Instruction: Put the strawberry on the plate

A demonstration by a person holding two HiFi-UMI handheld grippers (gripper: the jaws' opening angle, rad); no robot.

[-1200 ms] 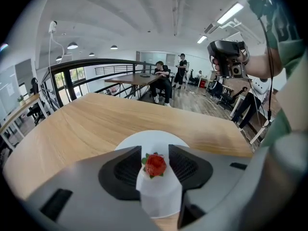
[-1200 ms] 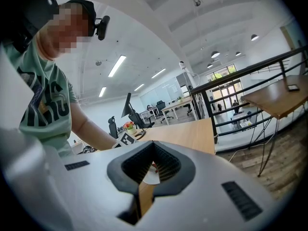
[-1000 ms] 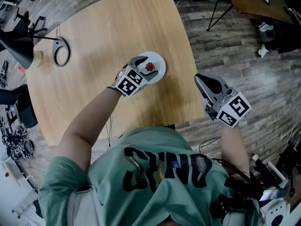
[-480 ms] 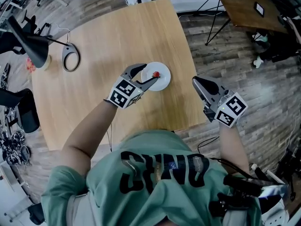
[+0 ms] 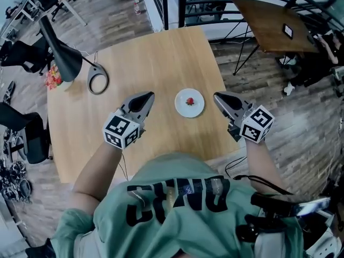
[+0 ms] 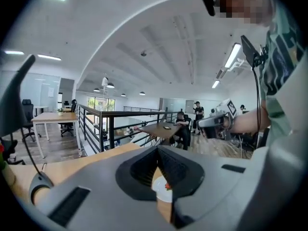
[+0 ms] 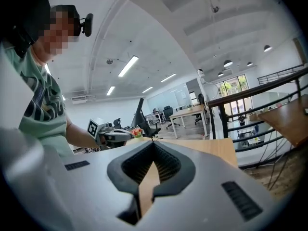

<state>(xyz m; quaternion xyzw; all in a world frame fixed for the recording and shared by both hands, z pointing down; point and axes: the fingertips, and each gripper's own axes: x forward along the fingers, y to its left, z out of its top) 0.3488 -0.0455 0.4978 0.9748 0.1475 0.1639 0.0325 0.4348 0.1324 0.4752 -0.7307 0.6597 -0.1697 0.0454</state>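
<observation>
- Person, green T-shirt [image 5: 177,208], nearest the bottom edge of the head view; each hand holds one claw above the worktop [image 5: 161,52].
- Left claw [image 5: 149,95]: jaws have just been closing and are now pressed together, with nothing between them. It points at the plate and stands clear of it.
- Right claw [image 5: 216,95]: jaws pressed together, empty, over the worktop's right edge and clear of the plate.
- White round plate [image 5: 196,109], on the wooden worktop between the two claws.
- Strawberry [image 5: 190,101]: red, lying near the plate's middle, touched by neither claw.
- Black desk lamp [image 5: 63,59], with ring base [image 5: 98,83], at the worktop's far left.
- Second wooden table [image 5: 269,20], beyond, far right.
</observation>
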